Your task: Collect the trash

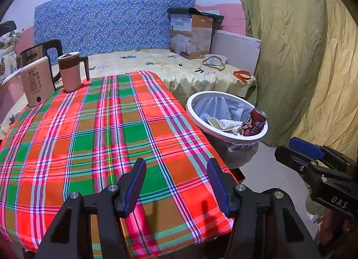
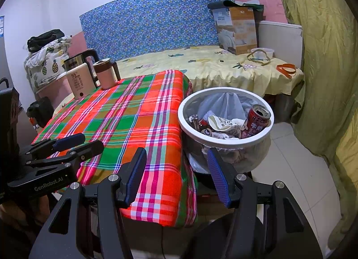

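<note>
A white-rimmed trash bin (image 1: 226,96) (image 2: 226,90) with a plastic liner stands on the floor at the table's right side. In it lie a red drink can (image 1: 255,122) (image 2: 255,121), a crumpled paper cup (image 1: 220,123) (image 2: 223,122) and other wrappers. My left gripper (image 1: 176,183) is open and empty above the near part of the plaid tablecloth (image 1: 100,136) (image 2: 134,120). My right gripper (image 2: 176,169) is open and empty over the table's near right corner, just short of the bin. Each gripper shows in the other's view, the right one (image 1: 313,153) and the left one (image 2: 73,145).
A kettle (image 1: 42,55) (image 2: 80,60), a white 55° device (image 1: 37,81) (image 2: 79,82) and a pink mug (image 1: 70,71) (image 2: 107,73) stand at the table's far left. Behind is a bed (image 1: 179,68) with a cardboard box (image 1: 192,35), straps and a bowl. A green curtain (image 1: 302,46) hangs on the right.
</note>
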